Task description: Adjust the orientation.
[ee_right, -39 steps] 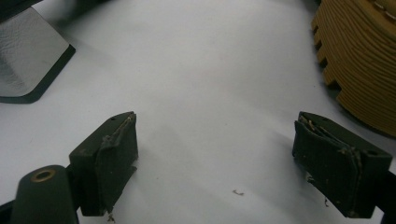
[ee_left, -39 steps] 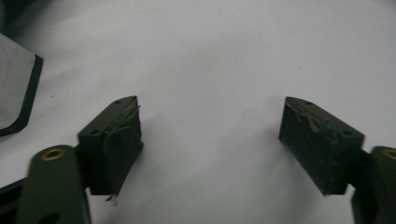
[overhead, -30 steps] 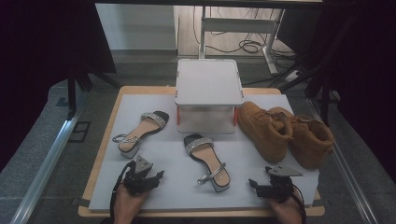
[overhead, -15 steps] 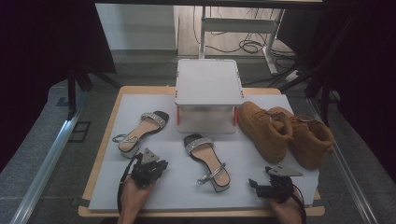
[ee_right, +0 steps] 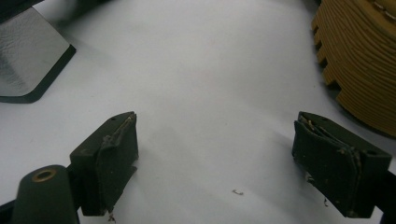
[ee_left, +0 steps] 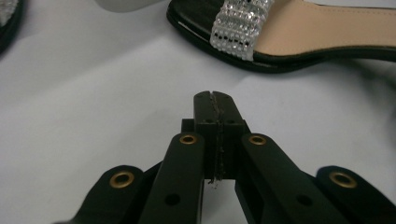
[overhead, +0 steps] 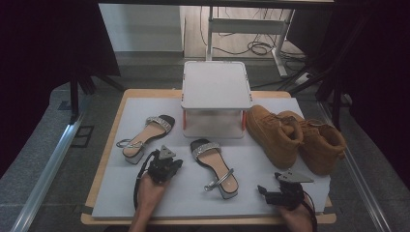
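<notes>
Sandals lie on the white mat that covers the table: one sandal near the left edge, the other sandal near the middle, its sparkly strap showing at the top of the left gripper view. The left gripper sits between the two sandals, nearer the front edge, touching neither; its jaws have just been closing and now meet with nothing between them. The right gripper rests near the front right corner, its jaws standing wide apart over bare mat, holding nothing. Two tan boots stand at the right edge, beside a white box at the back.
</notes>
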Demonstrator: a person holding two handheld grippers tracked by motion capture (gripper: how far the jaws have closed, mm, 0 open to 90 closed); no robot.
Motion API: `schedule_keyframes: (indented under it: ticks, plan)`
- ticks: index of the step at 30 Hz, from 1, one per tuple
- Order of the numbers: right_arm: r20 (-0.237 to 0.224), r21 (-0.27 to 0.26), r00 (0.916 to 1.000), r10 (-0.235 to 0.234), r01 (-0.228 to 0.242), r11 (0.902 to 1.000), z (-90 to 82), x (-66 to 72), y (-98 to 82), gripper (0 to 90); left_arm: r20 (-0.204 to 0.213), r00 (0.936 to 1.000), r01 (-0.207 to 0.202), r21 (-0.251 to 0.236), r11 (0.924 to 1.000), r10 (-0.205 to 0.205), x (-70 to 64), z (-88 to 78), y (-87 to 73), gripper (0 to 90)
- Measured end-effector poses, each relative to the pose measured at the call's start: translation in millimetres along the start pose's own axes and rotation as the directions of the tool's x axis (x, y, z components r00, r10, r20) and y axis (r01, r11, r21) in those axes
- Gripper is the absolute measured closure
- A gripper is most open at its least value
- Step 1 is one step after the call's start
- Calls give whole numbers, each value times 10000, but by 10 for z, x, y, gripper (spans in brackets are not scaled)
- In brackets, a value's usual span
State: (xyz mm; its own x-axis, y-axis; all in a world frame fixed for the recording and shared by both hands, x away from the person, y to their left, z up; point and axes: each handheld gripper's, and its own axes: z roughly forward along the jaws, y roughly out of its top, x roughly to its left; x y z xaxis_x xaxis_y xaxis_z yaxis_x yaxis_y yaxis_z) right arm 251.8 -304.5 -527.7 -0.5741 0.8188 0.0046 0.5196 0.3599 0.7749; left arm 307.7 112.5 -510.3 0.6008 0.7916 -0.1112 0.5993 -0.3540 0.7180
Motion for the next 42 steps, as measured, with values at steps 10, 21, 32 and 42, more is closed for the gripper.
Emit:
schedule_keyframes:
  ticks: [10, 21, 32, 42]
  plan:
    - [-4, -5, 10000, 7, -7, 10000, -1, 0, -1, 146, -51, 9995, -312, 234, 9992, 313, -71, 231, 141, 897]
    - [-13, -7, 10000, 1, -1, 10000, -1, -1, -1, 147, -276, 9995, -151, 314, 9994, 160, -103, 375, 251, 897]
    - [-8, -7, 10000, -1, 1, 10000, -1, -1, -2, 147, -127, 9999, -55, 318, 9995, 59, -126, 463, 330, 899]
    - [-12, -12, 10000, -7, 7, 10000, -1, -2, -2, 147, 299, 9994, -194, 236, 9995, 187, -189, 567, 417, 899]
